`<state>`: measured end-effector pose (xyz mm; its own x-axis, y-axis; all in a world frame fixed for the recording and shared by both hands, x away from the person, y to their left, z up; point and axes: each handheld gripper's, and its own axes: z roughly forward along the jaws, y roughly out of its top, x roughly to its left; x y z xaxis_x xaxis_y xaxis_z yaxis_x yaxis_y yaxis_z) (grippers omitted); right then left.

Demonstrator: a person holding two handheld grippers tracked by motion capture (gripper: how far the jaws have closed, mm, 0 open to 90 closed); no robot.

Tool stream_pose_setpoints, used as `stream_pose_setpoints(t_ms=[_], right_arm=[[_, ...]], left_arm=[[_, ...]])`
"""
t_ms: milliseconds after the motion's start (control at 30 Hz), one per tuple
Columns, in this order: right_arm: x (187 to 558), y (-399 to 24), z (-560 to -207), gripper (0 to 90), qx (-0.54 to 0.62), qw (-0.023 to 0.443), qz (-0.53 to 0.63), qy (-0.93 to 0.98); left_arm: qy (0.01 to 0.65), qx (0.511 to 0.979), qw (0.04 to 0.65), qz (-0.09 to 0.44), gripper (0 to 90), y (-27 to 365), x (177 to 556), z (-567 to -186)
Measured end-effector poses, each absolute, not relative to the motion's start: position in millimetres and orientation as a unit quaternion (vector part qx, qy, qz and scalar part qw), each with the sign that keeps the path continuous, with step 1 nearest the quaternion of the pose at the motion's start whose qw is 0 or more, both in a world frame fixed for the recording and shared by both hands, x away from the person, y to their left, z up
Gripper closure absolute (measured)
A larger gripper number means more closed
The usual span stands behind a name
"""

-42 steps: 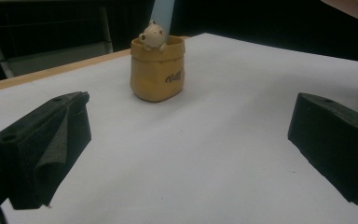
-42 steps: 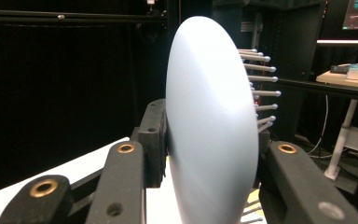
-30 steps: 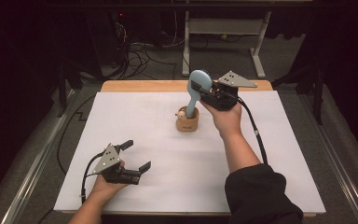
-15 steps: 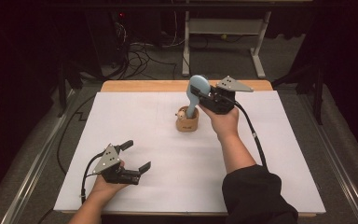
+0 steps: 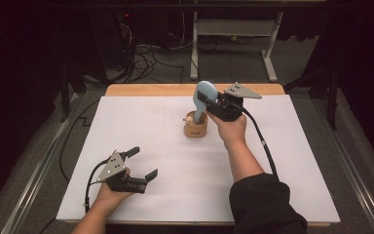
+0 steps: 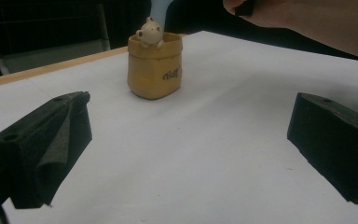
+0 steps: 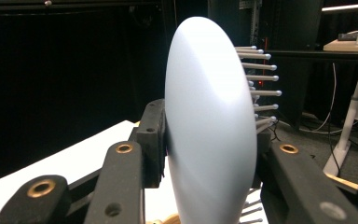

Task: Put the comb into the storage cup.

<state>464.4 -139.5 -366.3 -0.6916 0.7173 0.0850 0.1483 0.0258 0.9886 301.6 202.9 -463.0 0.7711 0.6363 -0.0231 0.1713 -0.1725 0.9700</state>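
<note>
A pale blue hairbrush (image 5: pixel 202 99) stands with its handle down in a small tan cup (image 5: pixel 195 127) at the middle back of the white table. My right gripper (image 5: pixel 208 103) is shut on the brush's head, just above the cup. In the right gripper view the brush (image 7: pixel 209 135) sits between the jaws, its bristles pointing right. The cup (image 6: pixel 154 65) has a little bear figure (image 6: pixel 149 32) on its rim. My left gripper (image 5: pixel 141 163) rests open near the table's front left, nothing between its fingers (image 6: pixel 42 149), facing the cup.
The white table top (image 5: pixel 126 126) has a wooden strip (image 5: pixel 146 89) along its back edge. Behind it are cables on the floor (image 5: pixel 146 56) and a white desk frame (image 5: pixel 233 29). A metal rail (image 5: pixel 34 170) runs along the left side.
The right gripper with the brush has shifted slightly back and up over the cup. The left gripper has not moved.
</note>
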Motion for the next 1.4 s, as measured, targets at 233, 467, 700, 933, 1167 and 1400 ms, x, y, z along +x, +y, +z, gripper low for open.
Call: stream_pose_setpoints(t_ms=[233,467,700,933,1167,1400], right_arm=[[466,-138,-371,62.3,0.322,0.228,0.614,0.684],[466,-137,-373,60.2,0.323,0.228,0.611,0.686],[467,-142,-372,55.3,0.339,0.223,0.606,0.684],[467,-147,-370,52.1,0.356,0.224,0.597,0.684],[466,-153,-372,51.9,0.359,0.225,0.598,0.68],[465,-160,-374,51.8,0.362,0.224,0.6,0.677]], left_arm=[[0.273,0.74,0.582,0.198,0.8,203,301,-463],[0.273,0.739,0.583,0.199,0.8,202,301,-463],[0.272,0.741,0.582,0.198,0.9,202,301,-464],[0.273,0.742,0.58,0.196,0.9,202,302,-464],[0.272,0.743,0.579,0.195,1.0,201,302,-464],[0.271,0.745,0.578,0.19,1.2,201,303,-465]])
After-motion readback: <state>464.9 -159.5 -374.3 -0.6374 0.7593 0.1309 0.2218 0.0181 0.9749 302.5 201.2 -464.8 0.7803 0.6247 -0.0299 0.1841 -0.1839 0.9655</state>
